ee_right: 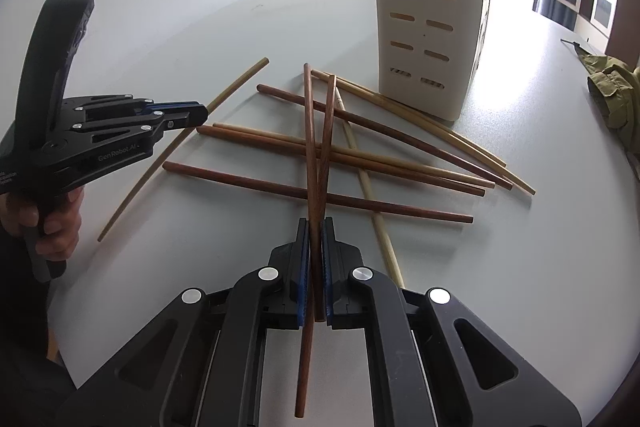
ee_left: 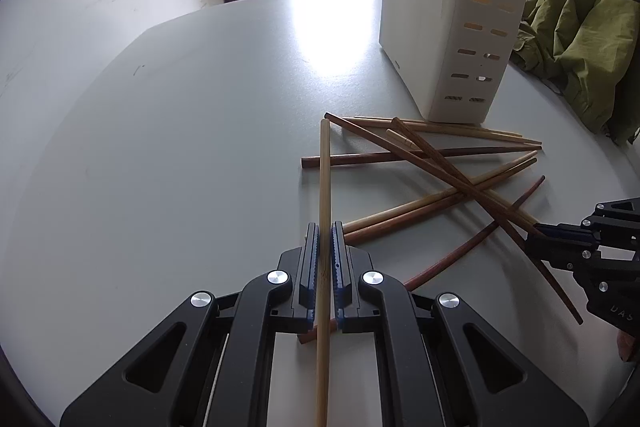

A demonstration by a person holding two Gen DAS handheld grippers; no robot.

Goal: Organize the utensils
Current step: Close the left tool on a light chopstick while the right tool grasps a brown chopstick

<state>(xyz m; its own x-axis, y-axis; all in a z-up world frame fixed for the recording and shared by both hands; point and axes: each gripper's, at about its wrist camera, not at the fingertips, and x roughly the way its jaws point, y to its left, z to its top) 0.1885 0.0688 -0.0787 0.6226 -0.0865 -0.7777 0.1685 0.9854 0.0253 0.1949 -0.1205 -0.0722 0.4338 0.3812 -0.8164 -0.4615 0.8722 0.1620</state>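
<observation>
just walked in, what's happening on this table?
A person is sorting chopsticks with a handheld gripper in each hand. The left gripper is shut on one light bamboo chopstick. The right gripper is shut on two dark wooden chopsticks. The remaining chopsticks lie in a crossed pile on the grey table, in front of the white slotted holder. None visibly stand in it yet.

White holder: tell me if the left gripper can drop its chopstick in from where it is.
Probably yes. The left gripper is shut on the light chopstick; only bare table and loose chopsticks lie before the white holder, though its opening isn't visible.
</observation>
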